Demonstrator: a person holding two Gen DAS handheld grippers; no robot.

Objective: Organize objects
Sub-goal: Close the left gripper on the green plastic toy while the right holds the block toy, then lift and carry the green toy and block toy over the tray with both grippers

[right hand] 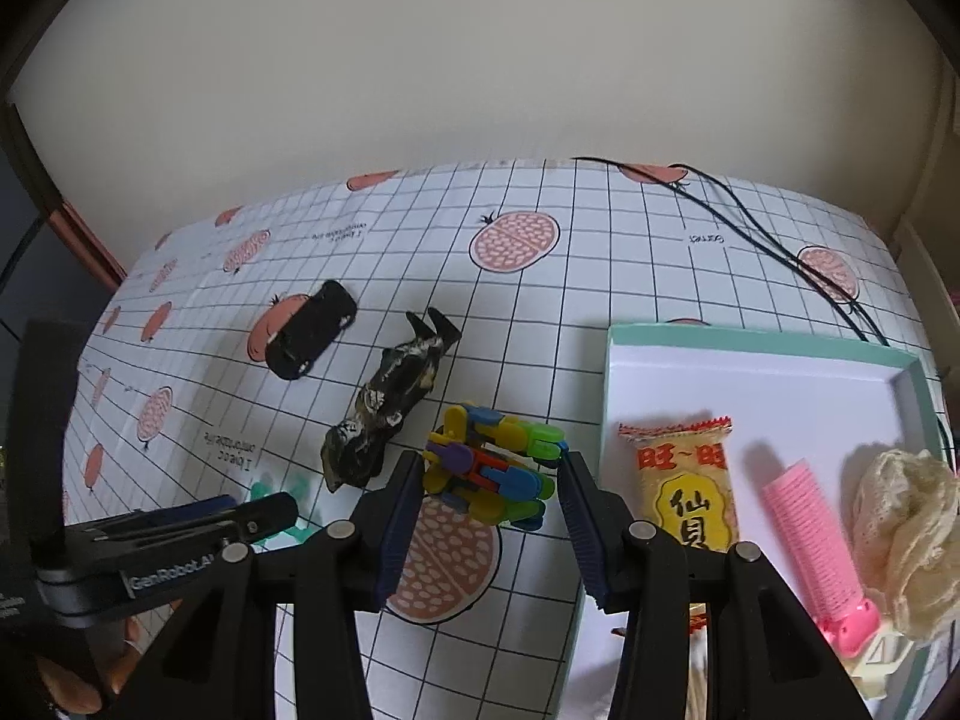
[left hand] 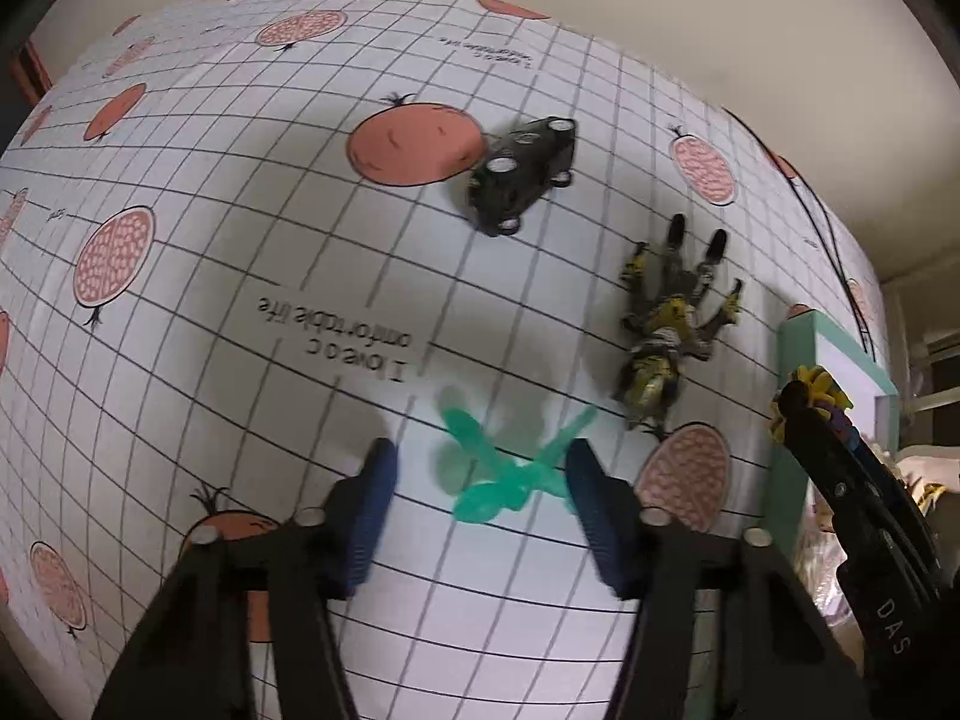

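A translucent green plastic toy (left hand: 510, 471) lies on the grid-patterned tablecloth (left hand: 240, 240), right between the blue pads of my open left gripper (left hand: 480, 474). Nothing is gripped there. My right gripper (right hand: 489, 480) is shut on a multicoloured plastic link toy (right hand: 492, 468), held above the cloth just left of the teal box (right hand: 756, 339). The left wrist view shows that same right gripper (left hand: 798, 414) with the multicoloured toy (left hand: 816, 390) at its tip. A black toy car (left hand: 522, 174) and a dark action figure (left hand: 666, 330) lie farther out on the cloth.
The teal box has a white inside and holds a yellow snack packet (right hand: 684, 480), a pink hair roller (right hand: 810, 534) and a cream lace cloth (right hand: 906, 522). Black cables (right hand: 780, 240) run across the back right of the table. A wall stands behind the table.
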